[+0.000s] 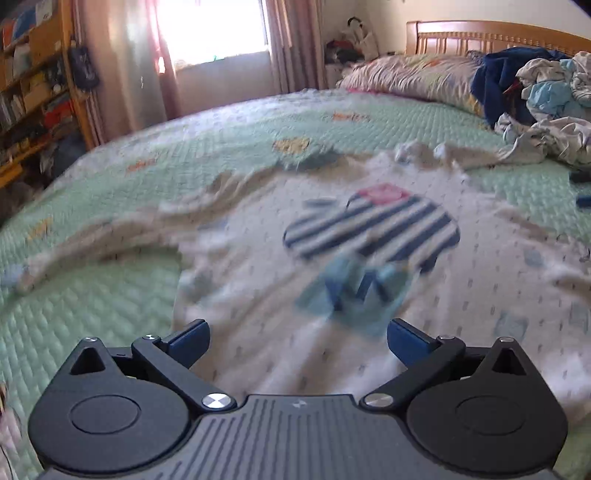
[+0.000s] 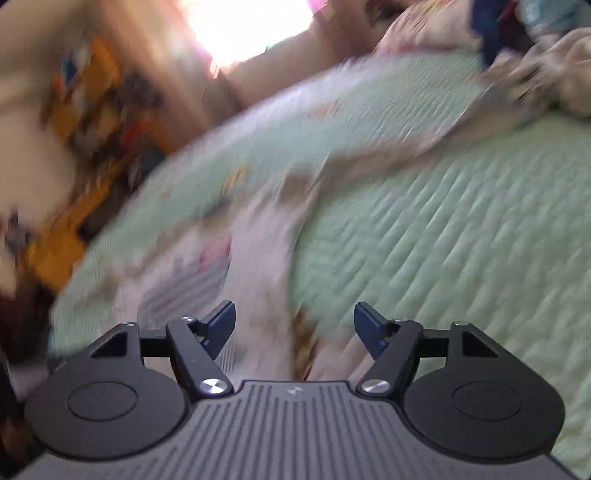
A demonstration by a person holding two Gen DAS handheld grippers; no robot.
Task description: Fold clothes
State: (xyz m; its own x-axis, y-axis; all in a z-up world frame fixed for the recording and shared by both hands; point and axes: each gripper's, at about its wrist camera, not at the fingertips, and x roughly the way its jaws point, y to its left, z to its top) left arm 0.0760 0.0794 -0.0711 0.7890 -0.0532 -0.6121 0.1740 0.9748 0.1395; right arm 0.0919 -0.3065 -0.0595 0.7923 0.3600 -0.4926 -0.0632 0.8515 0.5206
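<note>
Shirt [image 1: 332, 258], white with a striped print, lies spread on the green bed [image 1: 110, 302], directly ahead of the left tongs [image 1: 297, 341], nearer than the right tongs [image 2: 294, 325], both pairs apart and empty.

Green quilted bedspread [image 1: 229, 129] covers the bed; floral pillow [image 1: 410, 75] lies at its far end, against the wooden headboard [image 1: 495, 37]; bright window [image 1: 210, 29] with pinkish curtains [image 1: 291, 48] beyond the bed's far left corner; wooden bookshelf [image 1: 37, 74], crammed, left of the bed; right wrist view too blurred for detail.
</note>
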